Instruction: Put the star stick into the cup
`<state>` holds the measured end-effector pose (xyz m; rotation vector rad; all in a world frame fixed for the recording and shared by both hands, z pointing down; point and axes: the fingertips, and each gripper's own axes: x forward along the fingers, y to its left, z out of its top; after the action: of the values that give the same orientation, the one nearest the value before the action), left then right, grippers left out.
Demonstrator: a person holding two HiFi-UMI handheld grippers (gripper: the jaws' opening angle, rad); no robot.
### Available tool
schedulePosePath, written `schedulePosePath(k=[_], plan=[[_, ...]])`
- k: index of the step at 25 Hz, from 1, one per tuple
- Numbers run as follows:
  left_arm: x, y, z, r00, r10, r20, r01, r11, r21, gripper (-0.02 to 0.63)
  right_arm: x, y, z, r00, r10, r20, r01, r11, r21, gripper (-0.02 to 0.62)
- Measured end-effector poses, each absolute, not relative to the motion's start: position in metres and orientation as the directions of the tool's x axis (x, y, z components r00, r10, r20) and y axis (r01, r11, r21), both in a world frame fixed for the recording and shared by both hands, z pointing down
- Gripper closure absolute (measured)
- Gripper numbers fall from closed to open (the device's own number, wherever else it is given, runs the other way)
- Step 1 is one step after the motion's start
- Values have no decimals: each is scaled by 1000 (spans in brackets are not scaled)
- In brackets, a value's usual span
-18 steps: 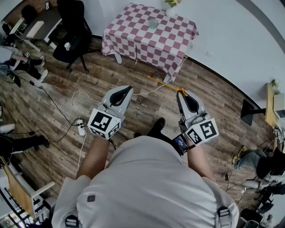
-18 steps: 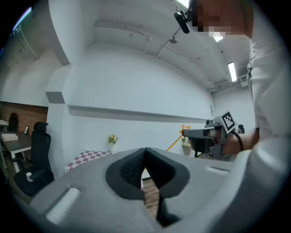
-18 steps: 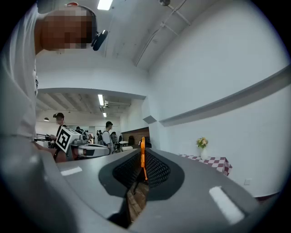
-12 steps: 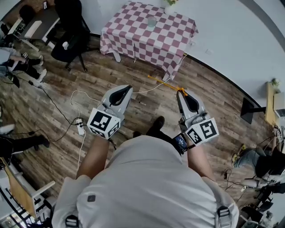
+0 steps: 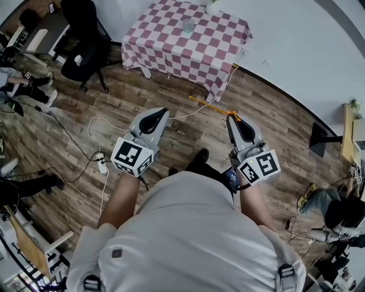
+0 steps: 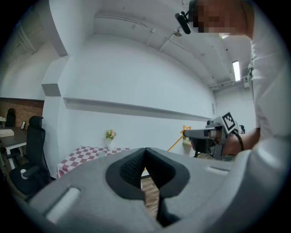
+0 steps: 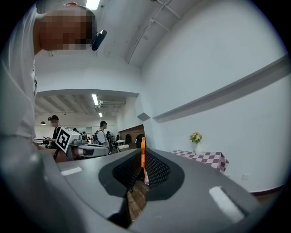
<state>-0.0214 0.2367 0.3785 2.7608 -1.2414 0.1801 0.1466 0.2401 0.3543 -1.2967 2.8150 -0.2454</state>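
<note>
**Star stick clamped in the right claw, cup far off on the table**

From the head view, looks steeply down on a person's torso and both arms above a wooden plank floor [image 5: 285, 148]. Shows the left claw [image 5: 153, 116] closed on nothing, jaws together. Shows the right claw [image 5: 234, 118] clamped on the orange star stick [image 5: 211, 106], with the shaft reaching out toward the checked table [image 5: 171, 48]. Only here picks out the cup [image 5: 187, 25], standing on that table well apart from both claws, with a flower vase [image 5: 212, 5] at the table's far edge.

From the left gripper view, adds the star tip [image 6: 185, 131], just beside the right claw's jaws. From the right gripper view, adds the shaft standing upright between the closed jaws, and people [image 7: 103, 132] in a lit room beyond.

Around: white wall [image 5: 296, 40], black office chair [image 5: 82, 34], cables [image 5: 94, 122] and a power strip [image 5: 103, 165] on the floor.
</note>
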Motion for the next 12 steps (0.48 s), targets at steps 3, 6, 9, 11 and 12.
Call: schedulePosePath(k=[3, 6, 9, 11, 12], plan=[[-3, 213, 380, 663, -732, 154, -745, -665, 45, 603, 163, 218, 356, -651, -758, 31, -752, 639, -163, 568], [20, 188, 377, 668, -728, 154, -740, -671, 35, 603, 182, 196, 356, -658, -753, 24, -744, 645, -174, 568], [43, 166, 375, 669, -728, 153, -739, -673, 29, 603, 199, 177, 353, -667, -745, 17, -735, 655, -174, 568], [59, 154, 373, 669, -727, 153, -739, -674, 26, 603, 212, 165, 351, -674, -739, 13, -728, 661, -180, 568], [66, 148, 372, 670, -727, 153, -738, -674, 25, 603, 218, 159, 351, -678, -735, 13, -725, 665, -182, 568]])
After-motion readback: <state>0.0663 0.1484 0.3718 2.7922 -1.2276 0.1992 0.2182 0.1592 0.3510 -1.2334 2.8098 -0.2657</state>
